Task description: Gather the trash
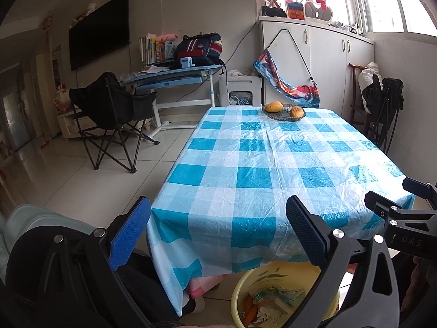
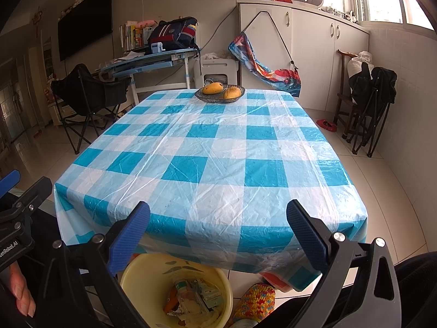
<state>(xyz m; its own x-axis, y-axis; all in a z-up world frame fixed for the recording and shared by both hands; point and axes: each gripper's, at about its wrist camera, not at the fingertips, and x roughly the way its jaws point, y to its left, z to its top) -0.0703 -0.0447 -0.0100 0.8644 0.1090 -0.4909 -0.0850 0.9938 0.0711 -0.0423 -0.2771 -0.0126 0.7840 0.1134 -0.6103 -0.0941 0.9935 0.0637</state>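
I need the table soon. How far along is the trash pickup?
Looks nearly done. Wrappers and scraps already sit in the yellow bin on the floor below the table. On top, only the fruit bowl shows. Both the left tool and right tool are open, holding nothing. No loose trash is visible.

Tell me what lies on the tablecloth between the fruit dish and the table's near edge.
Nothing: both wrist views show bare checked tablecloth from the fruit dish to the near edge.

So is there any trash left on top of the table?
No, the checkered table holds only a glass bowl with two mangoes; the trash sits in the yellow bucket on the floor below.
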